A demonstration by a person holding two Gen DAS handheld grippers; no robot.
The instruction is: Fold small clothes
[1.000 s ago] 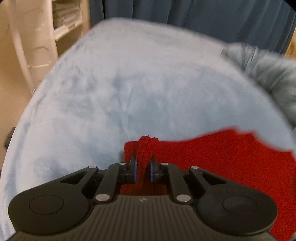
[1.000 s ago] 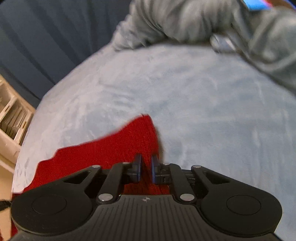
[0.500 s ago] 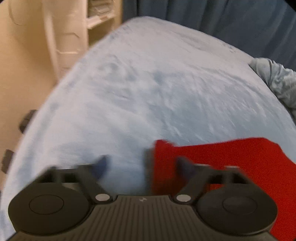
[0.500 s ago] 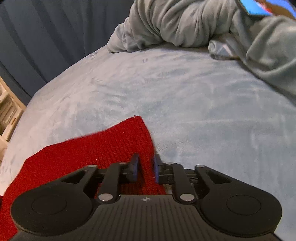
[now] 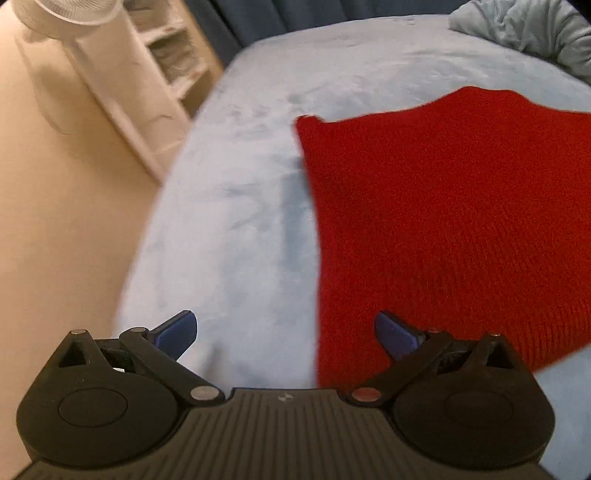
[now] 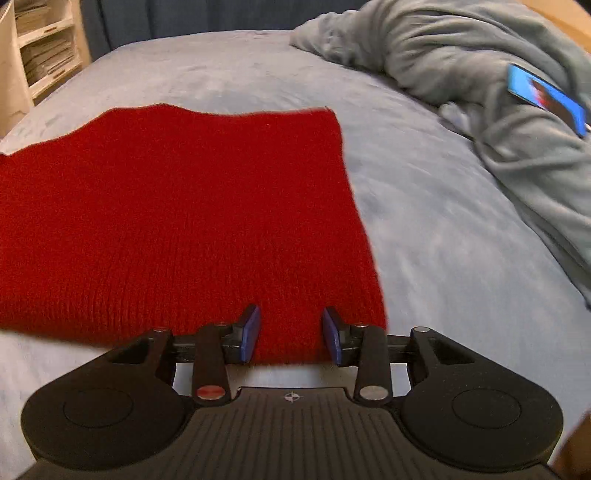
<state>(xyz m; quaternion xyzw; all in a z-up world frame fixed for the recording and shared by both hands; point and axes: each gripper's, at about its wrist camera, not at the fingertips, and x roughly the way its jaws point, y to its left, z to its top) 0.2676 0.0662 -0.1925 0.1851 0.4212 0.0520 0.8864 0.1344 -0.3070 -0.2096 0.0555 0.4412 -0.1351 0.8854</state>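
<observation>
A bed [image 5: 251,192] with a pale blue plush cover fills most of both views. On it lies a red knitted garment [image 6: 177,214], spread flat; in the right wrist view it takes up the left and middle of the frame, and in the left wrist view it covers the right half, its edge running down the centre. A rumpled grey blanket [image 6: 480,74] is heaped along the upper right of the right wrist view, well apart from the red knit, and a phone [image 6: 546,98] with a lit blue screen rests on it. A white shelf unit [image 5: 155,74] stands beside the bed at the upper left of the left wrist view, with a dark blue curtain [image 5: 277,14] behind it.

The left tool [image 5: 286,332] sits at the bottom of its frame, its jaws having just swung wide apart; one blue pad [image 5: 177,330] is over bare bed cover, the other over the garment's edge, nothing gripped. The right tool [image 6: 290,334] has also just been opening; its jaws stand partly apart over the near hem of the red knit, not pressing on it.
</observation>
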